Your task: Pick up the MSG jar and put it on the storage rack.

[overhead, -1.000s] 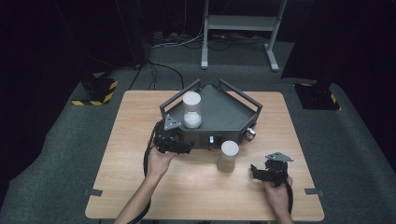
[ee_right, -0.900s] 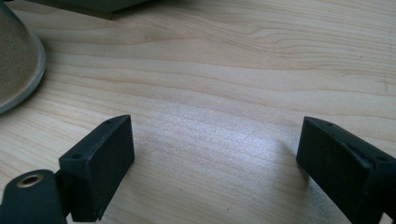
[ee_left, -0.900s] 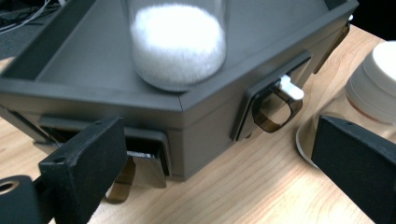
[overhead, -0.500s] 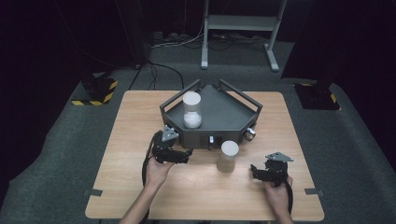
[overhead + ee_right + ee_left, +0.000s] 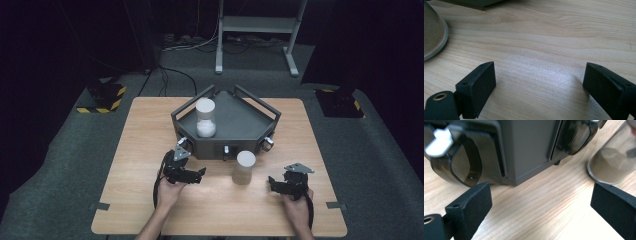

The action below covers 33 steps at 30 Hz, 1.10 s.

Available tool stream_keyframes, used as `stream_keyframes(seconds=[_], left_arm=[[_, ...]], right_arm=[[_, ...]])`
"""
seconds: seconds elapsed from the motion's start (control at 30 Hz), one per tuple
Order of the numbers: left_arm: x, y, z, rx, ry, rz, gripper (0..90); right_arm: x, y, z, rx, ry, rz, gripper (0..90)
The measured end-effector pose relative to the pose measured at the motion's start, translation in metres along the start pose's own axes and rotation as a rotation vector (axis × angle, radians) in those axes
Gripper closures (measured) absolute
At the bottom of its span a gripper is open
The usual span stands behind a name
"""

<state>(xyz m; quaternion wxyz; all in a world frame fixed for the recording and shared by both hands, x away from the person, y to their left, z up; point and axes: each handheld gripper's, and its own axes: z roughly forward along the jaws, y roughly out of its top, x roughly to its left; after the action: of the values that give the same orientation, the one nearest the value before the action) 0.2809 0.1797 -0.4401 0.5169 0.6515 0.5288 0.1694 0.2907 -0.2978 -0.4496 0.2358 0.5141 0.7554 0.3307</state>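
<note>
In the high view the left gripper [image 5: 200, 175] has drawn back from the left front corner of the dark tray [image 5: 235, 145], away from the jar [image 5: 205, 117] standing in it. It has slid toward the lower edge of the frame and now sits low over the worktop [image 5: 140, 150], its fingers apart with nothing between them.
</note>
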Motion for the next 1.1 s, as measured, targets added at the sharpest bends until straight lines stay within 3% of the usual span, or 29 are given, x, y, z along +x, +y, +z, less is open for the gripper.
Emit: stream_keyframes(seconds=[0.43, 1.1], left_arm=[[0.006, -0.025, 0.012, 0.034, 0.026, 0.007, 4.0], [0.006, -0.04, 0.024, 0.059, 0.054, 0.03, 4.4]], right_arm=[[0.0, 0.0, 0.0, 0.0, 0.0, 0.0, 10.9], [0.0, 0.0, 0.0, 0.0, 0.0, 0.0, 10.9]])
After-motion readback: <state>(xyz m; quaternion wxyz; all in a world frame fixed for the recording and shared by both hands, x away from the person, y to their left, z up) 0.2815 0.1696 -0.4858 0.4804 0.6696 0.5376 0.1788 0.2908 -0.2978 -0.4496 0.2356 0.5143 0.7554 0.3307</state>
